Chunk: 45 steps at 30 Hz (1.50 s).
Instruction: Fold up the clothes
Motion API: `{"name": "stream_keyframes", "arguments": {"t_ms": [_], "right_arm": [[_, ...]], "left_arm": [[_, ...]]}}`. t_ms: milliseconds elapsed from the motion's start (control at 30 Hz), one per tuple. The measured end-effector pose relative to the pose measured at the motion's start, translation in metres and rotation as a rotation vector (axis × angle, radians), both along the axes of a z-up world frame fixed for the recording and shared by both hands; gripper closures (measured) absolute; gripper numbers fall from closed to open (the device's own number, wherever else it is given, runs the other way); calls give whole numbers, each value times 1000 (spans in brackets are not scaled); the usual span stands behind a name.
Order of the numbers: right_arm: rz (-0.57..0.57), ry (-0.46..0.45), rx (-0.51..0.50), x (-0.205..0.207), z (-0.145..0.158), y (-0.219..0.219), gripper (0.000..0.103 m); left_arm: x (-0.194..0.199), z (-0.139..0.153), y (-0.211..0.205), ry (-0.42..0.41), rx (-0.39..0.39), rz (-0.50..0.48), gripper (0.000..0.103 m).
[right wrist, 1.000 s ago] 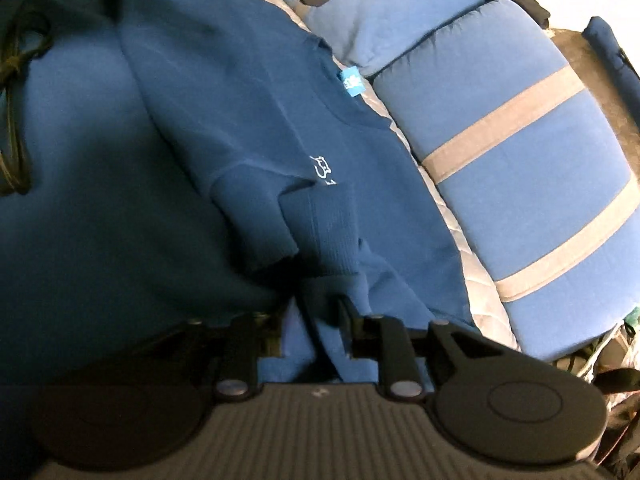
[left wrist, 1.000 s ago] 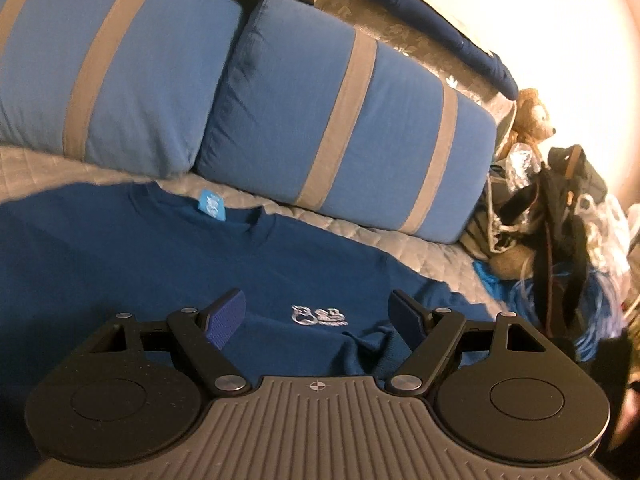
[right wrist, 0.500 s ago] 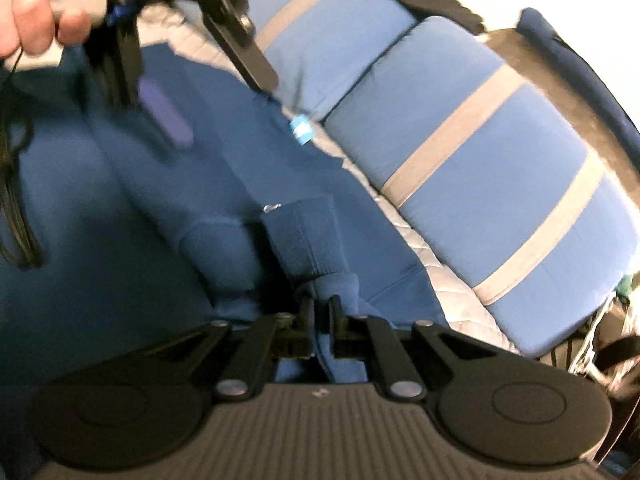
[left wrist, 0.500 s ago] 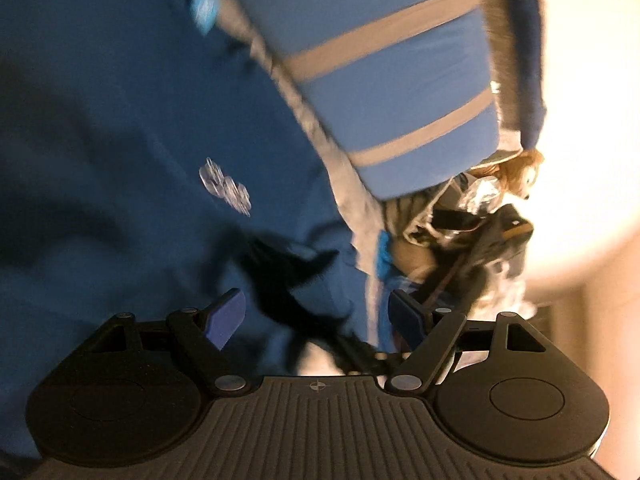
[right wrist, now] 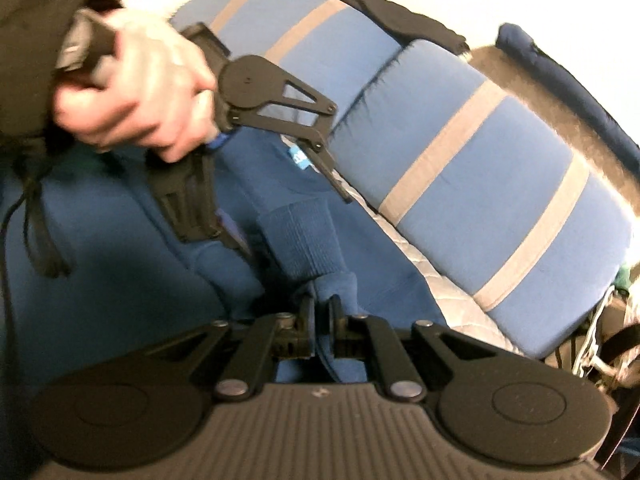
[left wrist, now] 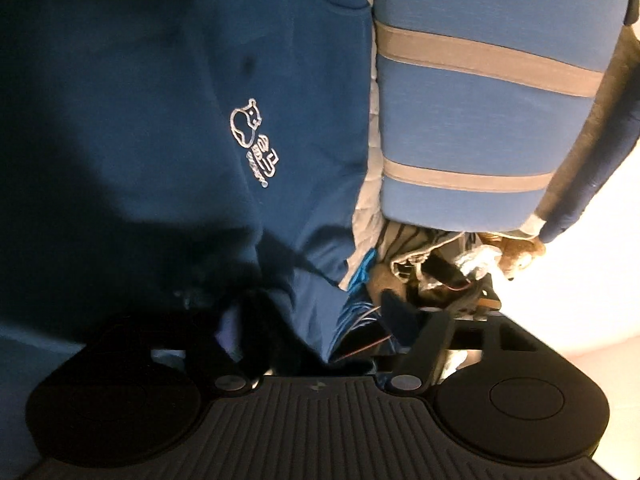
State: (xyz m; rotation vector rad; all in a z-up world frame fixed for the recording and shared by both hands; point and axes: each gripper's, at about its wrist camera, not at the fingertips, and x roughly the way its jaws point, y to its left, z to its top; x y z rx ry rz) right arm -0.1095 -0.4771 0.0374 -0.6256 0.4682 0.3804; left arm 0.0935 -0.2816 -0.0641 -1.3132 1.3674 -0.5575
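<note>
Compared with half a second earlier, the left wrist view had rolled further over, so the blue sweatshirt filled the left of that picture and the striped cushions stood on end at the right. The white chest logo, a blur before, was now sharp. In the right wrist view the person's hand had come closer and lower, from the top corner to just above the garment.

That hand gripped the handle of the left gripper, which pointed down at the sweatshirt beside the ribbed cuff. Its fingers stood wide apart, nothing between them; one finger showed against the clutter past the edge of the bed, the other lost in shadow. The right gripper was closed narrow, pinching a fold of sleeve just below the cuff, lifted a little off the body of the garment.

The sweatshirt lay spread, front up, on a grey quilted cover, collar towards the cushions, a small blue neck label showing. Dark clothing was draped along the top behind the cushions. A soft toy and tangled bags and cables sat beyond the cushions' end, under bright, washed-out light.
</note>
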Motion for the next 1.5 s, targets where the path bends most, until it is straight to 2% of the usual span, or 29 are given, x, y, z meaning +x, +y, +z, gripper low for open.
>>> {"name": "stream_keyframes", "arguments": {"t_ms": [67,100,167,233,333,367,467,500,567,633,767,1033,1233,1367,1500], "right_arm": [[18,-12,-18,-3,-2,1,97],[25,-17,-26,-5,-3,2,97],[38,-22,-40,-6,-4,3,97],[51,-26,-53,-6,-4,4,97],[62,-25,-66,-7,-4,4,95],[60,-27,-75,-7,-5,3,76],[46,-39,-113,-7,-8,2,60],[42,-43,-126,-6,-9,1,58],[13,-53,-148,-5,-12,-3,43],[-30,-60,-158,-2,-16,-12,34],[-122,-49,-138,3,-20,-33,21],[-309,-21,-84,26,-33,-66,17],[-469,5,94,49,-25,-89,17],[-529,40,165,66,-26,-93,18],[-574,94,254,77,-26,-95,20]], "left_arm": [[-1,2,0,-6,15,-18,70],[-2,3,0,-9,23,-27,74],[-2,6,-1,-21,38,-42,90],[-2,14,-1,-64,60,-55,97],[-2,34,-2,-157,102,-80,98],[-3,44,-3,-198,117,-90,98],[-7,74,-6,-321,165,-121,98],[-9,83,-7,-361,181,-129,98],[-13,101,-8,-443,216,-144,98],[-17,117,-6,-519,252,-160,98],[-24,141,-3,-617,306,-175,98],[-29,182,13,-744,390,-141,98],[-31,215,31,-837,444,-81,98],[-29,238,41,-894,475,-61,98],[-27,251,59,-907,488,-32,98]]}}
